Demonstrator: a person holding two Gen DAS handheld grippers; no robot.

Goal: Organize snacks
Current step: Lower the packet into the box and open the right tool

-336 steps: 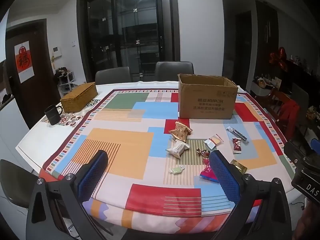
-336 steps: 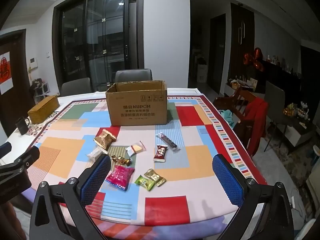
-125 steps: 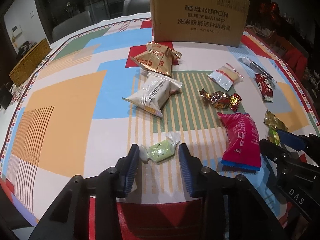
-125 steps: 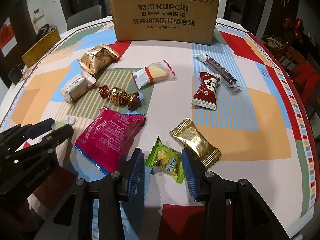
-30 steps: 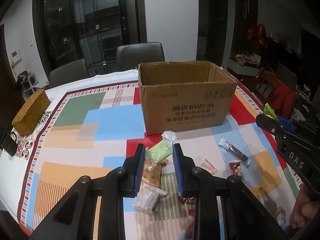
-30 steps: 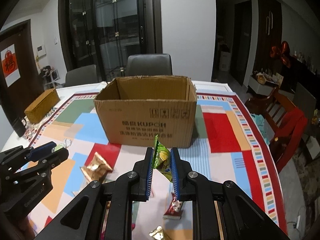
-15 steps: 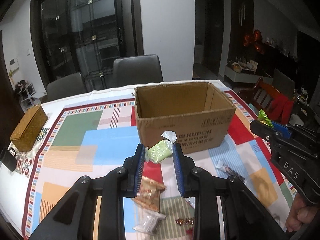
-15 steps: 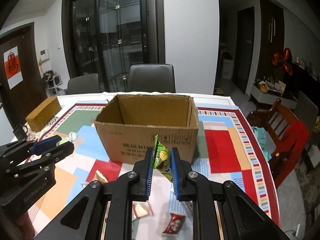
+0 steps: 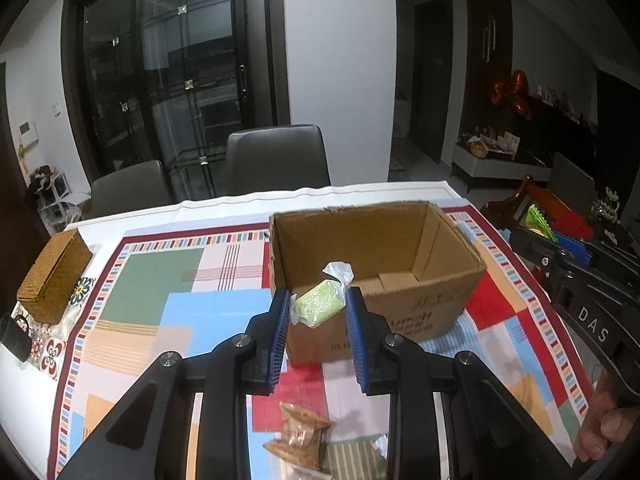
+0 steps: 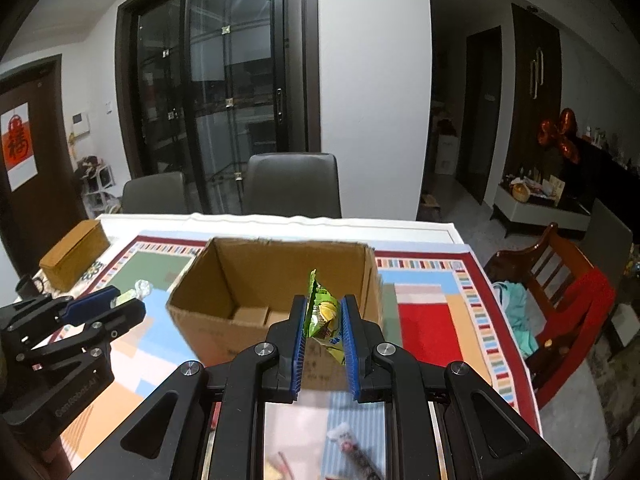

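Observation:
My left gripper (image 9: 318, 306) is shut on a pale green wrapped candy (image 9: 322, 304), held above the near wall of the open cardboard box (image 9: 452, 280). My right gripper (image 10: 323, 320) is shut on a green snack packet (image 10: 320, 316), held above the near rim of the same box (image 10: 208, 292). The box looks empty inside. The right gripper also shows at the right of the left wrist view (image 9: 560, 240), and the left gripper at the left of the right wrist view (image 10: 120, 304).
Loose snacks lie on the colourful tablecloth (image 9: 152, 280) below the grippers, among them a gold packet (image 9: 300, 436). A woven box (image 9: 52, 276) and a dark mug (image 9: 14, 336) stand at the left. Chairs (image 9: 276, 156) stand behind the table, and a wooden chair (image 10: 560, 280) at the right.
Both grippers have risen and moved forward with their snacks, from in front of the box to over its near rim. The inside of the box now shows.

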